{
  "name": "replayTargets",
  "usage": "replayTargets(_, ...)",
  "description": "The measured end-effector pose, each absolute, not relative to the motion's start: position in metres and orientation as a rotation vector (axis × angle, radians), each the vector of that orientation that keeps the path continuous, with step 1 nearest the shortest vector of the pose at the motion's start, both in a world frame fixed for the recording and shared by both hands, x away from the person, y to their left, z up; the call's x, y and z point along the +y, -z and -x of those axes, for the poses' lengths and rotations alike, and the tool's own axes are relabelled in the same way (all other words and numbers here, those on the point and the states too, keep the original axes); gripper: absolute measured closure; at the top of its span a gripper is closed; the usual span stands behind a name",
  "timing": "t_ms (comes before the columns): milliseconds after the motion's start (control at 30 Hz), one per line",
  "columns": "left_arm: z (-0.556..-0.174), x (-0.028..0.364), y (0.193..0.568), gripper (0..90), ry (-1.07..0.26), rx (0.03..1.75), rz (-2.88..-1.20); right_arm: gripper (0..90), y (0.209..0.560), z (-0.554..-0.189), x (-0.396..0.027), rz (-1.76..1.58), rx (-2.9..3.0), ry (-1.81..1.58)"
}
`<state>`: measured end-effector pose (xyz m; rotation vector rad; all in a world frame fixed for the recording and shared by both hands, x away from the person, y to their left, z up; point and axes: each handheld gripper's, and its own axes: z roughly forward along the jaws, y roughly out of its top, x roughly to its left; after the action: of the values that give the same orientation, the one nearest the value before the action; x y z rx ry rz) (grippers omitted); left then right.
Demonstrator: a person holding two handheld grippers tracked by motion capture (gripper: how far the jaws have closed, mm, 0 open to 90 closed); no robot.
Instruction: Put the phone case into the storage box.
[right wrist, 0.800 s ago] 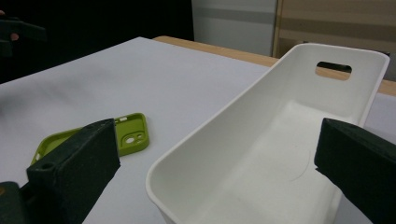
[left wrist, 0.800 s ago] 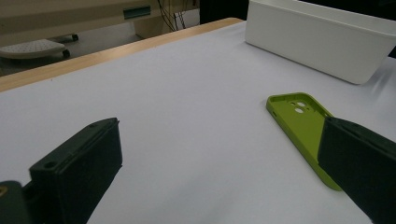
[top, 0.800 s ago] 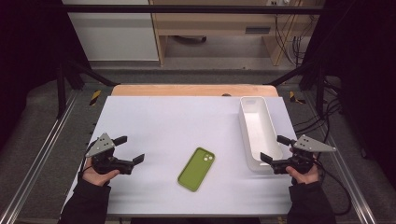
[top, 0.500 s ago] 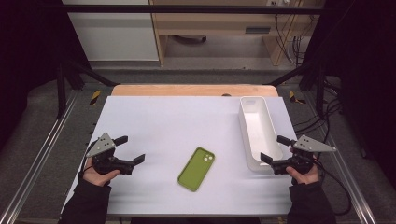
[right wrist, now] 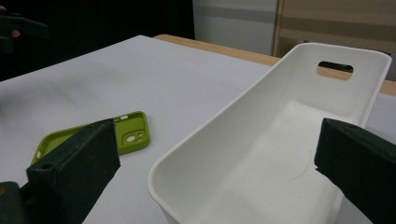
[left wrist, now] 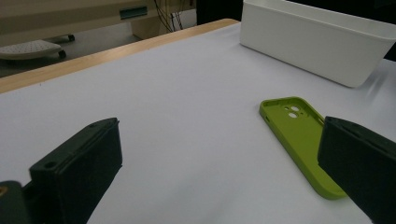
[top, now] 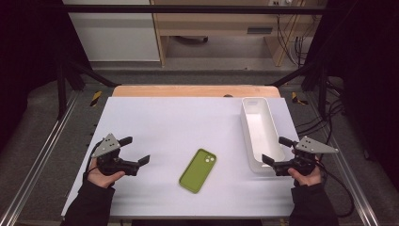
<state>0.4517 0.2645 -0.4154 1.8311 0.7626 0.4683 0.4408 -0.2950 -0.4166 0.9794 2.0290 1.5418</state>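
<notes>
While both grippers rest wide apart, holding nothing | left gripper [top: 138, 152], right gripper [top: 275, 152] | white table [top: 179, 127], green phone case [top: 198, 170], white bin [top: 260, 132] | dark room, wooden desk [top: 221, 28]

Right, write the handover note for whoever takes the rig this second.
Left tongs: open, holding nothing, low over the mat's left side, pointed toward the case.
Right tongs: open, holding nothing, at the near end of the bin.
Green phone case: flat on the white mat, near the front centre, hollow side up, touched by nothing.
White bin: on the right side of the mat, nothing in it.
Done: nothing yet; neither thing is gripped.
Left: probably take up the case and put it in the bin, though that is a guess from the layout.
</notes>
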Motion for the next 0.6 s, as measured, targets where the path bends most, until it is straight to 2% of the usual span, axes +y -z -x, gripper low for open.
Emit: replayTargets(600,-0.451,0.239,0.411,0.0,-0.463,0.761,-1.856,0.6,0.416,-0.44,-0.294,-0.97,2.03,-1.534)
